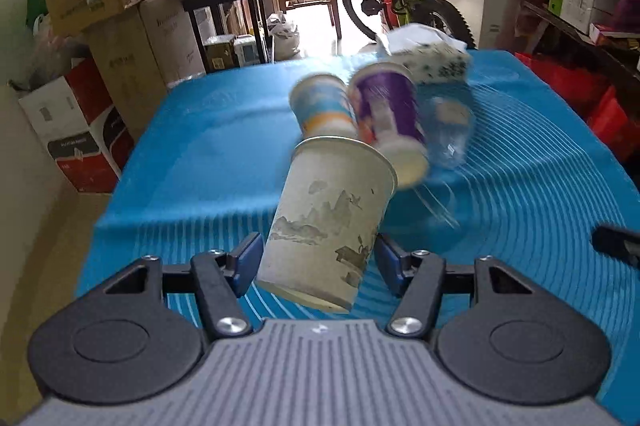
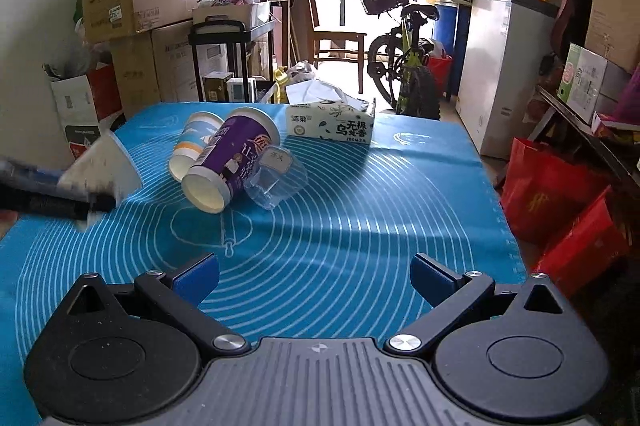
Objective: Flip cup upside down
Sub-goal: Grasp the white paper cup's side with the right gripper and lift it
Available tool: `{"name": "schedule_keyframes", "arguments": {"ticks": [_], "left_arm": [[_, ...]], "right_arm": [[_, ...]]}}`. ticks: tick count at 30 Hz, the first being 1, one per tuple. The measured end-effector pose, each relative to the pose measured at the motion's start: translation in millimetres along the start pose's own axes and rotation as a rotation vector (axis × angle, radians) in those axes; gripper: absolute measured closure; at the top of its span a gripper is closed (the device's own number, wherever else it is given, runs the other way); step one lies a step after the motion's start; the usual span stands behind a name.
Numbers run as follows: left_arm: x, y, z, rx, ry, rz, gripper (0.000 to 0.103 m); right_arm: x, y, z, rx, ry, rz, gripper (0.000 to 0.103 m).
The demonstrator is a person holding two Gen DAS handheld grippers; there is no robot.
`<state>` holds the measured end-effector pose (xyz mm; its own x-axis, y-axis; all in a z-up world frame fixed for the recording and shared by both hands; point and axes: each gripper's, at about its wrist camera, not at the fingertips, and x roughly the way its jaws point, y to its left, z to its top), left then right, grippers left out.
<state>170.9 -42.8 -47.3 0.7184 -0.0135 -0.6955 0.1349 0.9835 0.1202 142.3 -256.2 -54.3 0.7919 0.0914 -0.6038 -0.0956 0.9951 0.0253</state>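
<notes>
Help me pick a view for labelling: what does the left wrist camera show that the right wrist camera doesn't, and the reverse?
Only the left wrist view shows the left gripper with its blue pads at either side of the white landscape cup, though contact is unclear.

Only the right wrist view shows the right gripper open and empty, and the tissue box sharp enough that its print shows.

Both show the blue mat, the purple cup, the blue-and-orange cup and the clear plastic cup lying on their sides, and the bicycle.

White cup (image 1: 328,222) between the left gripper (image 1: 318,258) fingers; ahead lie three cups (image 1: 384,114) together; tissue box (image 1: 428,56) behind them.
</notes>
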Motion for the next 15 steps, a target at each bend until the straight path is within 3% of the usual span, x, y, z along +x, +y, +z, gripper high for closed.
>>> {"name": "schedule_keyframes", "arguments": {"ticks": [4,7,15], "left_arm": [[1,-4,-21,-0.073,0.035,-0.031,0.041],[6,-11,-28,-0.057,0.036,-0.001,0.041],[18,-11,-36,-0.06,0.064,-0.016,0.039]], "right_arm": [[-5,6,-5,-0.021,0.012,-0.004,0.0],[-5,10,-8,-0.035,0.028,-0.005,0.0],[4,20,-14,-0.092,0.081,-0.01,0.0]]}}
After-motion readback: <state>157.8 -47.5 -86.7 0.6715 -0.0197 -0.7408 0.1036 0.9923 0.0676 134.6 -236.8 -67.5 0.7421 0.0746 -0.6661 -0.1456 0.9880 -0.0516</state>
